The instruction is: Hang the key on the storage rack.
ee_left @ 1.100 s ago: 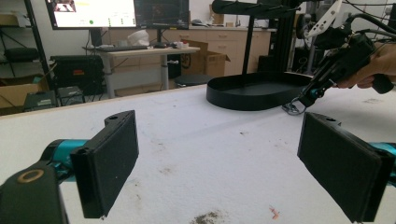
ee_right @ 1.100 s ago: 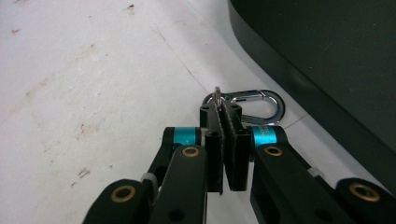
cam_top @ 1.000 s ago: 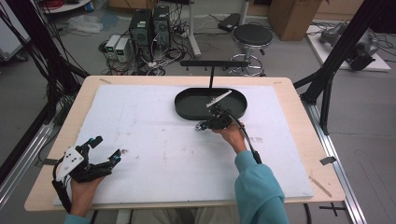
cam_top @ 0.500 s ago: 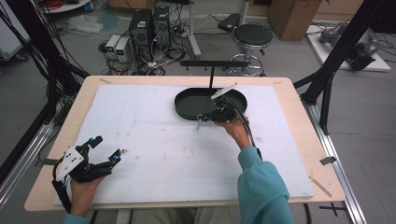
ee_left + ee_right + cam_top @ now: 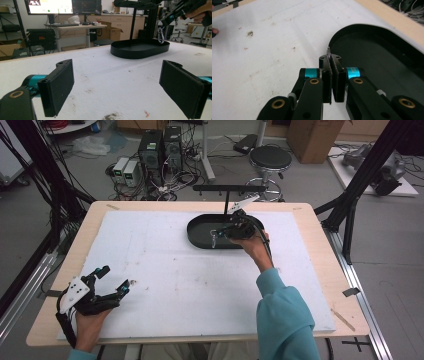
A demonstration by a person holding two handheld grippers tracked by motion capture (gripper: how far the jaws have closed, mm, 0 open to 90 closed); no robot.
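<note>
My right gripper (image 5: 221,231) hovers over the black oval tray (image 5: 199,239), shut on a small silver carabiner (image 5: 213,239) that hangs from its pads. In the left gripper view the carabiner (image 5: 160,35) dangles above the tray's (image 5: 140,50) far end. The right gripper view looks down on the closed pads (image 5: 331,62), with a sliver of metal (image 5: 328,52) sticking out between them beside the tray rim (image 5: 352,27). My left gripper (image 5: 115,277) rests at the front left of the table, its jaws wide apart with nothing between them (image 5: 117,87).
A black post with a horizontal hook bar (image 5: 228,187) rises from the tray's far side. The white foam mat (image 5: 165,270) covers the wooden table (image 5: 325,265). Computers, cables and a stool (image 5: 270,157) stand on the floor beyond the table.
My right gripper has risen with the carabiner and shifted slightly farther over the tray. The left gripper has stayed where it was.
</note>
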